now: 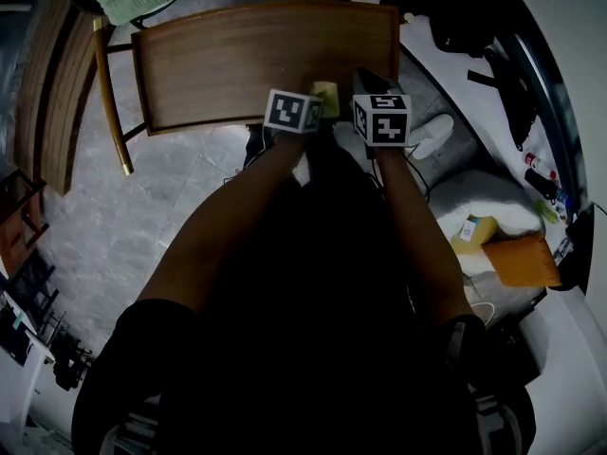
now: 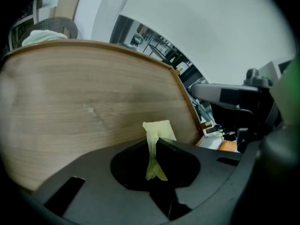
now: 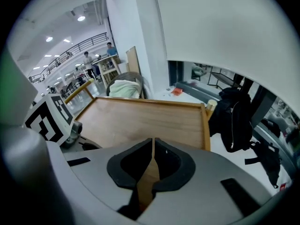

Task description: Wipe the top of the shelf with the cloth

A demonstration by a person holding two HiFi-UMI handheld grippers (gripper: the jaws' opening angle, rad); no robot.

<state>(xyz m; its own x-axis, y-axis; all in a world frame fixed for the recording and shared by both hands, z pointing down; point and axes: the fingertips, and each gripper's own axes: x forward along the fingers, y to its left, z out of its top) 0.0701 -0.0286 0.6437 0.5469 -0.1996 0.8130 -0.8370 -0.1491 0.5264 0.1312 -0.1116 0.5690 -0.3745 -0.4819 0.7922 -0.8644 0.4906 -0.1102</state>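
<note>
Cloth (image 1: pixel 325 98) sits above the shelf's (image 1: pixel 237 64) near edge.

Wooden shelf top (image 1: pixel 237 64) (raised rim), above grey floor (image 1: pixel 123 226)

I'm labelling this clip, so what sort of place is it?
Likely a large open hall or workshop, not a home: ceiling lights, a railed upper walkway, and people at a workbench beyond the shelf.

The head view is dim: the person (image 1: pixel 303 330) is a near-black mass and the shelf (image 1: pixel 256 60) is softly lit. Both gripper views are brighter, with ceiling lamps (image 3: pixel 80 18) glowing in the right one. Fisheye bends the edges, and the corners go black.
</note>
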